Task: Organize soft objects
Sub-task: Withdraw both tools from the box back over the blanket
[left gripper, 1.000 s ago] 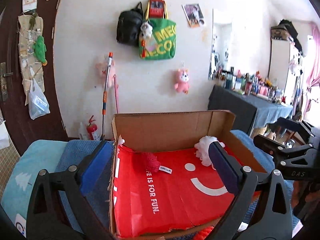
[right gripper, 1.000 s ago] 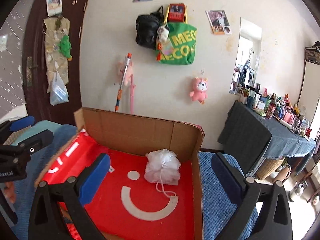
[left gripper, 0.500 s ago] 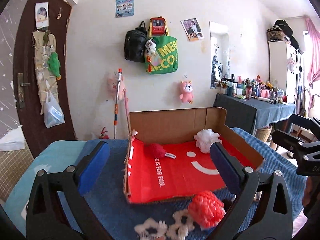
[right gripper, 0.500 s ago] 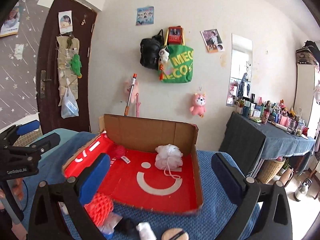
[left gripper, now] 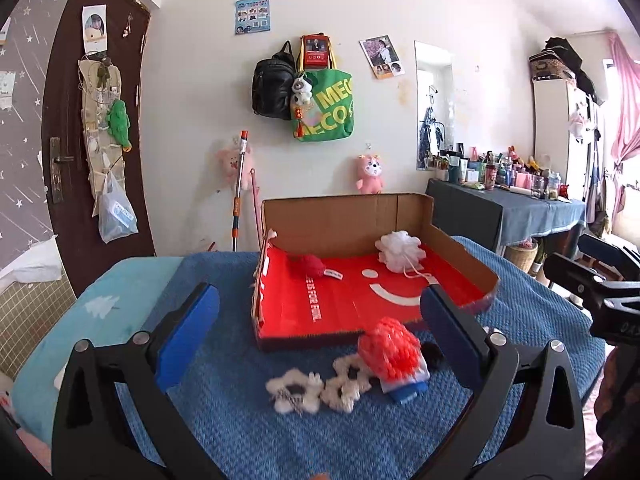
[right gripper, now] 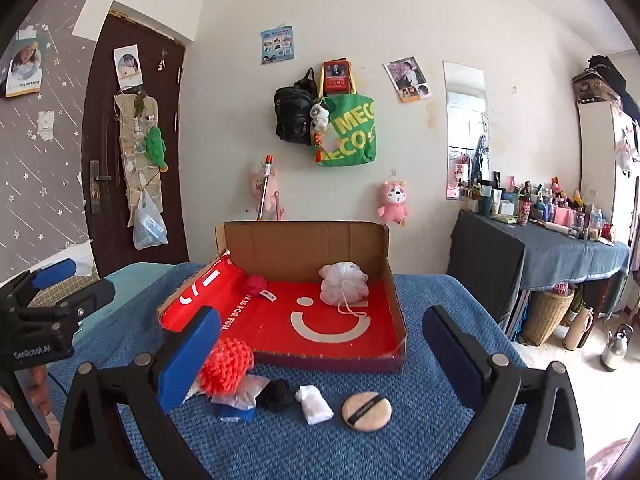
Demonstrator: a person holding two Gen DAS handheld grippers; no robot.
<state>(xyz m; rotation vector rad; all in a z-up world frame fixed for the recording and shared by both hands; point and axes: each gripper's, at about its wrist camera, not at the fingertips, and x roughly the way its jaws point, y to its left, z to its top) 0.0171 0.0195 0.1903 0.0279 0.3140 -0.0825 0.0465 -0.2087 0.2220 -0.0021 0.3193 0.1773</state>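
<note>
Both grippers have backed away from the box (right gripper: 394,312), where the white puff (right gripper: 343,283) and red ball (right gripper: 255,282) sit at 12 o'clock. The orange ball (right gripper: 224,366) at 9 seems next. Left gripper (left gripper: 320,330) and right gripper (right gripper: 322,350) gape, empty.

Bright, even daylight in both views, strongest at the blown-out pink-curtained window (left gripper: 626,184) on the far right. Strong fisheye bending with black vignette at the corners. Slight motion blur on the fluffy white flower-shaped pieces (left gripper: 316,388) in the left view; soft shadows only.
</note>
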